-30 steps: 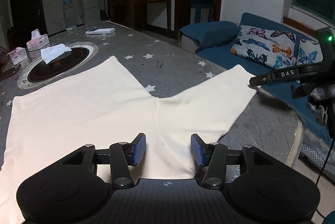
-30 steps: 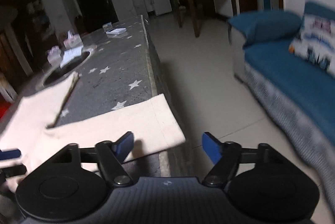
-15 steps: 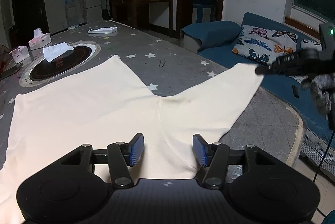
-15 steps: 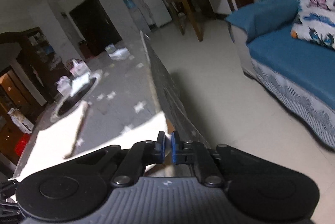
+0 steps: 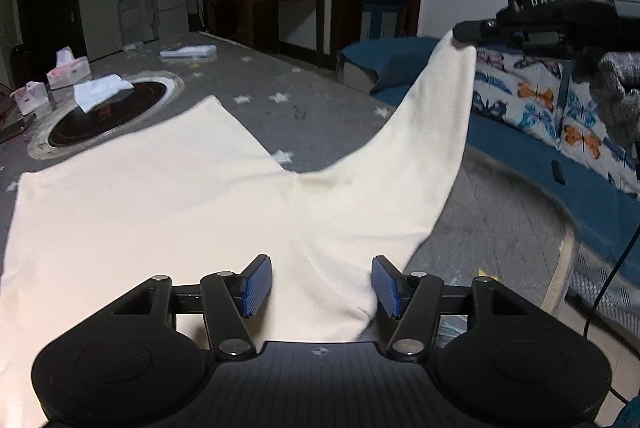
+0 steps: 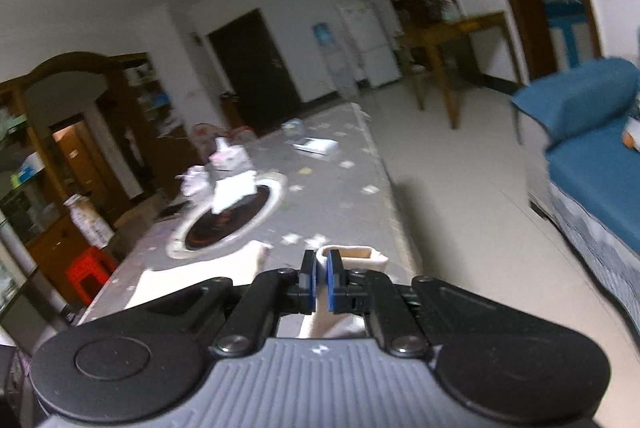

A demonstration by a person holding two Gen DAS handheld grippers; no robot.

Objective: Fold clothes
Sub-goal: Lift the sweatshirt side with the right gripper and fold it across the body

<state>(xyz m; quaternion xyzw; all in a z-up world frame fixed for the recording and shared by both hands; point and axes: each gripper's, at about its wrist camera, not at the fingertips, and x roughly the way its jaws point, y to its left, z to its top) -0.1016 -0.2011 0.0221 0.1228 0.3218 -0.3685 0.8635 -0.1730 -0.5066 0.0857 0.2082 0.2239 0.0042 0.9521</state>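
The cream shorts [image 5: 168, 212] lie flat on the starred table [image 5: 328, 108], soft, light and limp, so they are best taken by hems or corners. The right claw [image 6: 319, 286] is clamped on the right leg's hem, holding it up in the air, while the left claw [image 5: 321, 284] hovers with fingers apart over the near edge, a sensible second hold.

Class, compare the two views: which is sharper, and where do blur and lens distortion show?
Left wrist view: sharp, dim room, cream trousers clear; fisheye bends the table edge. Right wrist view: motion-blurred throughout, only the right gripper crisp.
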